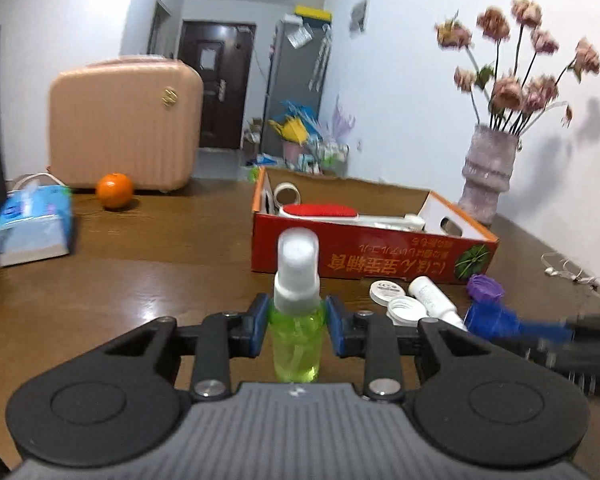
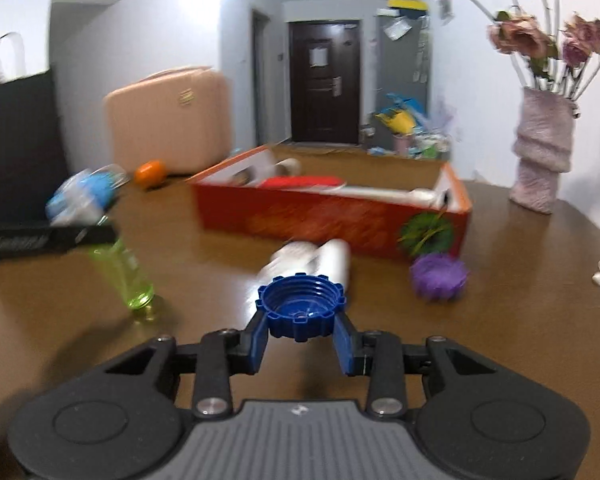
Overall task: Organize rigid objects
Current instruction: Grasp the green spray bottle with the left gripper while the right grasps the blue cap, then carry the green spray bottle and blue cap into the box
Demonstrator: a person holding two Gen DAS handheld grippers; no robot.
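Observation:
My left gripper [image 1: 297,322] is shut on a green spray bottle [image 1: 296,340] with a white cap, held upright over the brown table [image 1: 140,280]. The bottle also shows at the left of the right wrist view [image 2: 124,276]. My right gripper [image 2: 302,334] is shut on a blue ridged cap [image 2: 301,306], open side up, just above the table. Ahead stands an open red cardboard box [image 1: 364,252], also in the right wrist view [image 2: 332,216], holding a red-and-white brush [image 1: 320,212] and a tape roll [image 1: 286,193]. A white tube [image 1: 432,300], small white jars [image 1: 386,291] and a purple ball [image 2: 438,276] lie before it.
A pink vase [image 1: 488,176] of dried flowers stands at the back right by the wall. A tissue pack [image 1: 32,224], an orange [image 1: 115,191] and a pink suitcase [image 1: 126,124] are at the far left. A white cable [image 1: 572,276] lies at the right edge.

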